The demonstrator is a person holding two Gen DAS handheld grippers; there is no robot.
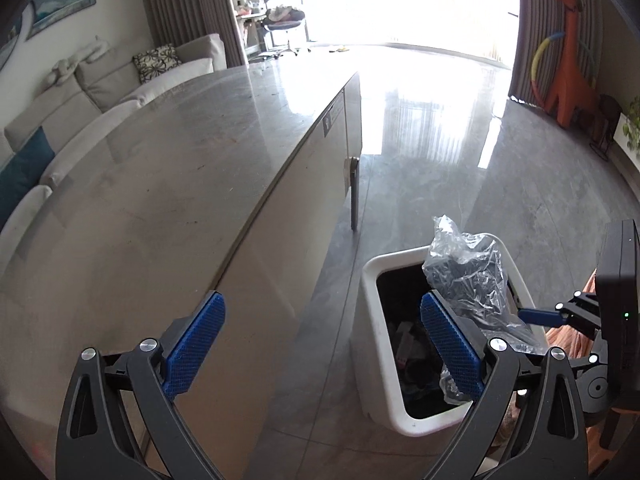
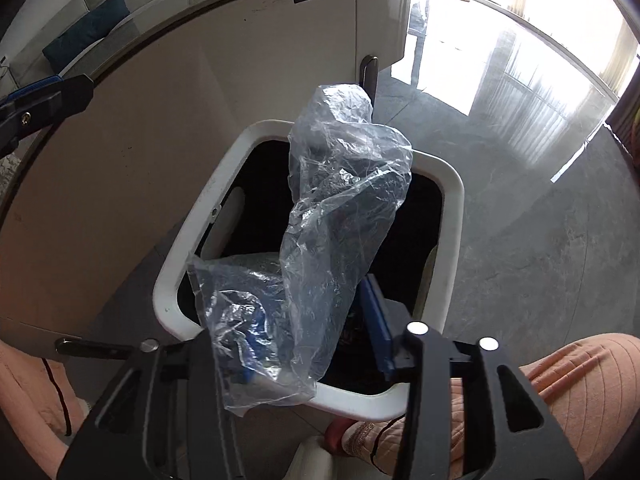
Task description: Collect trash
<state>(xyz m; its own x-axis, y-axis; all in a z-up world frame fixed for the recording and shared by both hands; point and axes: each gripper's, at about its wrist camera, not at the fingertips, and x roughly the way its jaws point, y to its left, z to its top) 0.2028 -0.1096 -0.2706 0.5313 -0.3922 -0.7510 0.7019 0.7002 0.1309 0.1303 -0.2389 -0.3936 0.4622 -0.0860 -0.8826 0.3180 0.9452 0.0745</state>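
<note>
Left gripper (image 1: pixel 322 344): black linkage arms, silver pivot screws, blue ribbed pads (image 1: pixel 195 346). Right gripper (image 2: pixel 316 344): same black frame, blue pads. Ribbed salmon-pink trousers (image 2: pixel 572 376).

A polished grey stone floor (image 1: pixel 520 184) with bright window glare carries a white rectangular trash bin (image 1: pixel 374 320) standing beside the pale side panel of a counter. The counter's grey marble top (image 1: pixel 168 168) shows faint marks and streaks. Farther off on the floor, near the curtain, stands an orange giraffe figure (image 1: pixel 572 68) with a hoop around it. In the right wrist view, the bin (image 2: pixel 180 264) sits close against the counter's side
</note>
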